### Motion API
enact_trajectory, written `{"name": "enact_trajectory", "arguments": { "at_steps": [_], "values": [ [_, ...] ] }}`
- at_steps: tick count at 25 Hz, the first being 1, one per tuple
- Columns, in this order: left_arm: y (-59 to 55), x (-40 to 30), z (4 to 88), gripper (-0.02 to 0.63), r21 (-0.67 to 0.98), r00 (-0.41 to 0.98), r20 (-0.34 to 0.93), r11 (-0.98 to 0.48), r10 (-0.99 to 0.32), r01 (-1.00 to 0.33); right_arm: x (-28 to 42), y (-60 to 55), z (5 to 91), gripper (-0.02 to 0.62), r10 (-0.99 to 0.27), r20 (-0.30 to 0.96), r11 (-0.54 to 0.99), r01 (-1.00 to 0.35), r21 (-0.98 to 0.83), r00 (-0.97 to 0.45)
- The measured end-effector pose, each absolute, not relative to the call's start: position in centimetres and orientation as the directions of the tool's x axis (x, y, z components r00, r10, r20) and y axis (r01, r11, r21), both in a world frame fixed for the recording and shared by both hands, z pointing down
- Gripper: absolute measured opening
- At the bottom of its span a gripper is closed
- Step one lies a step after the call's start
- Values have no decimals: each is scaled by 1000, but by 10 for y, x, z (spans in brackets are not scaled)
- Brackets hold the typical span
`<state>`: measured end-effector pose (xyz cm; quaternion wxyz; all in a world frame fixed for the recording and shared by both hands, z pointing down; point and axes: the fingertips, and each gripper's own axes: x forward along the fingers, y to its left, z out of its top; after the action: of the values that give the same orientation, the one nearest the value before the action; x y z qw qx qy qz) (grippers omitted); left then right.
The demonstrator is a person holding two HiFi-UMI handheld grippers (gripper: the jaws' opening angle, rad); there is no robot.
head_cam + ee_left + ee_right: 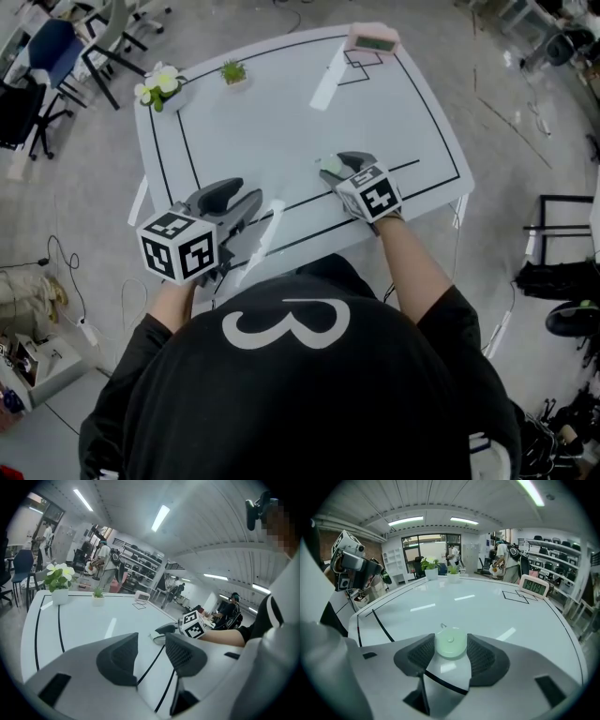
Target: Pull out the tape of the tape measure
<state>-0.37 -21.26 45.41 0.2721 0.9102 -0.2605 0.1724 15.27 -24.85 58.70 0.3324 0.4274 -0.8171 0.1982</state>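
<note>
Past the person's black shirt (309,403), the left gripper (246,201) hovers released and empty over the near edge of the table (281,112). Well to its right, the right gripper (339,165) clasps the round green tape measure (450,642), whose pull tab (442,626) sits on the far side.

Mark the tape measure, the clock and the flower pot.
tape measure (451,643), right gripper view, centre of its round green case.
clock (534,586), right gripper view, its display face.
flower pot (60,596), left gripper view, the pot's white front wall.
</note>
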Motion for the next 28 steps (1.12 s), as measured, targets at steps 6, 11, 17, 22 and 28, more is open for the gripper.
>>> {"name": "enact_trajectory", "arguments": {
  "at_steps": [6,11,17,22,28],
  "values": [
    [-208,-11,445,181,399,822,432,-738,-372,-544,144,-239,572,224,-582,693,526,-847,-77,-425],
    [-209,-15,436,181,395,839,396,-756,-372,-522,127,-225,531,224,-606,632,542,-832,-116,-483],
    [-198,-25,424,181,372,849,382,-781,-365,-503,98,-203,480,224,-628,570,582,-806,-107,-530],
    [-186,-26,400,181,380,883,321,-807,-344,-452,65,-181,434,224,-621,523,647,-758,-78,-584],
    [-165,-22,376,181,351,919,246,-856,-307,-380,35,-154,399,224,-584,480,712,-697,-83,-655]
  ]
}}
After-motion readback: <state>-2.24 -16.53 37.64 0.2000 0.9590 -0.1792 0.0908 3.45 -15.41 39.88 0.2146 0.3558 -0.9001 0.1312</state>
